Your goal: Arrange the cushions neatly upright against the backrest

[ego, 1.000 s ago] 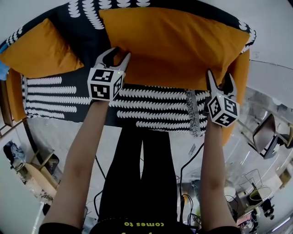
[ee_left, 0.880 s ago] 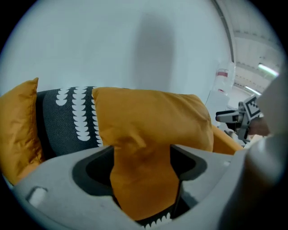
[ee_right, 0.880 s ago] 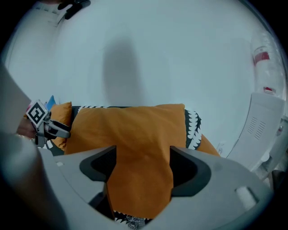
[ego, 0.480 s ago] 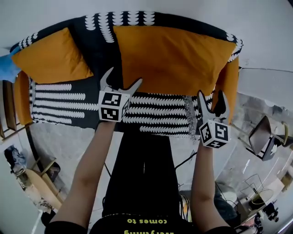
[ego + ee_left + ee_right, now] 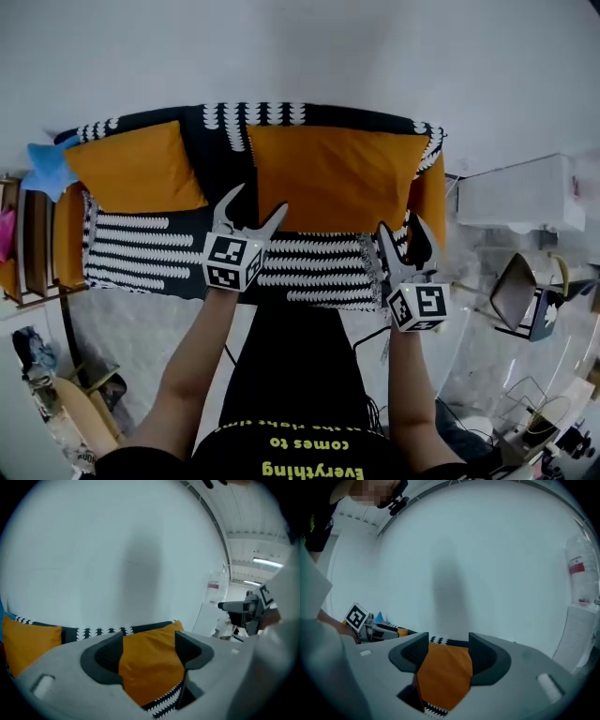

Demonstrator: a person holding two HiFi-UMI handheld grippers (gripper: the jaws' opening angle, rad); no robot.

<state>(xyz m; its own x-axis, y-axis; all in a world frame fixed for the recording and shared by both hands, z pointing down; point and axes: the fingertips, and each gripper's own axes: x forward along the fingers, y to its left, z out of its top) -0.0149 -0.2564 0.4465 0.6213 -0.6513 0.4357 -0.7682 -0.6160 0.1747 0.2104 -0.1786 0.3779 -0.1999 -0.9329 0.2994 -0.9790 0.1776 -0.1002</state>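
Standing upright against the backrest of an orange sofa (image 5: pixel 431 202) under a black-and-white patterned throw (image 5: pixel 309 274), a large rectangular orange fabric cushion (image 5: pixel 333 178) sits at twelve o'clock in the head view. A smaller orange cushion (image 5: pixel 136 169) leans at ten o'clock, apart from it. A second ago both grippers reached the large cushion's lower edge; now they have drawn back over the seat front. The left gripper (image 5: pixel 255 204), at seven o'clock of the large cushion, has wide jaws that are closing on nothing. The right gripper (image 5: pixel 401 234), at five o'clock, has narrower jaws, also closing and empty.
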